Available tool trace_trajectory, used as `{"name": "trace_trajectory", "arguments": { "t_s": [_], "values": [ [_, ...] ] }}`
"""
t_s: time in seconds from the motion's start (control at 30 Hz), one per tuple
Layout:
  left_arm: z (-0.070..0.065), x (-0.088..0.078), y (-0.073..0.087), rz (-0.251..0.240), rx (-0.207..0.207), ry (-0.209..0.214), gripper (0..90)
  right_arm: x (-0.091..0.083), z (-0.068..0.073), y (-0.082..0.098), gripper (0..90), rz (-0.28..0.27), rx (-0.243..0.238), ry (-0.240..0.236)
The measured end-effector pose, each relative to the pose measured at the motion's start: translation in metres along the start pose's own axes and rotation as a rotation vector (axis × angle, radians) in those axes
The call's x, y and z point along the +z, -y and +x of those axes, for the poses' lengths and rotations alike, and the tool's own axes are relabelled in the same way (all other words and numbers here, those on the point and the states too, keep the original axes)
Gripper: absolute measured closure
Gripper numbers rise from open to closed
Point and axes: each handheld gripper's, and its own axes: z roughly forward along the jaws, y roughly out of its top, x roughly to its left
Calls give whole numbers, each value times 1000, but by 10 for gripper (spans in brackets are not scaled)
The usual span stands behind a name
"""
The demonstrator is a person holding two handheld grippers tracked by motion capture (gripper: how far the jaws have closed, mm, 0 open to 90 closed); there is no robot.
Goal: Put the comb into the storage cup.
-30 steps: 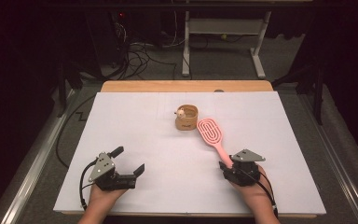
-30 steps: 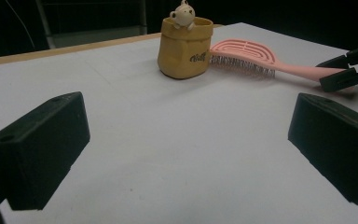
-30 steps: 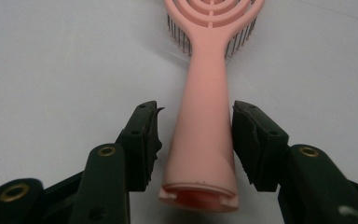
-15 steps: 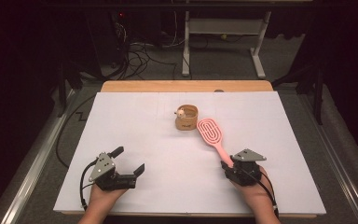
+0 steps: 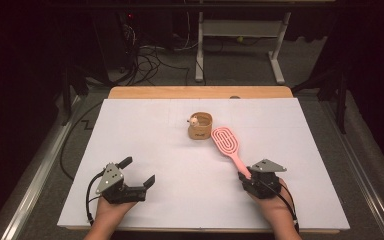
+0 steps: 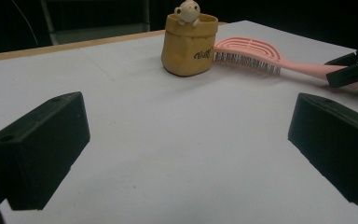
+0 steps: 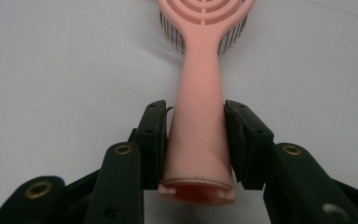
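Currently, per the frames:
right gripper: jaws have just been closing and now clamp the handle end of the pink hairbrush; in the right gripper view both pads press the handle's two sides, with the butt end of the handle sitting just behind the pads
right gripper position: near the table's front edge on the person's right, pointing away from the person and slightly toward the left
hairbrush location: lies on the white table surface, running diagonally from the gripper up toward the centre; the head is the far end, the handle is the near end inside the jaws
hairbrush orientation: bristles face down onto the table, slotted back faces up, as the left gripper view shows from the side
hairbrush vs pouch: brush head sits just beside the small tan pouch, on its right in the high view; cannot tell whether they touch
pouch: upright near the table centre, small bear figure peeking over its rim, dark lettering on the front
left gripper: jaws apart, nothing between them, held low over the table near the front left, well apart from brush and pouch
left hand: grips the body of that gripper from behind, forearm entering from the bottom edge
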Motion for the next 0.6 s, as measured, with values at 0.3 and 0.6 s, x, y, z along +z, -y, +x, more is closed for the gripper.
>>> {"name": "trace_trajectory", "arguments": {
  "t_s": [0.3, 0.6],
  "values": [
    [-1, 0, 0, -1, 3, 0, 0, -1, -1, -1, 619, 5, 10, 6],
    [0, 0, 0, 2, 3, -5, 0, -1, -2, 0, 608, 4, 14, 13]
  ]
}}
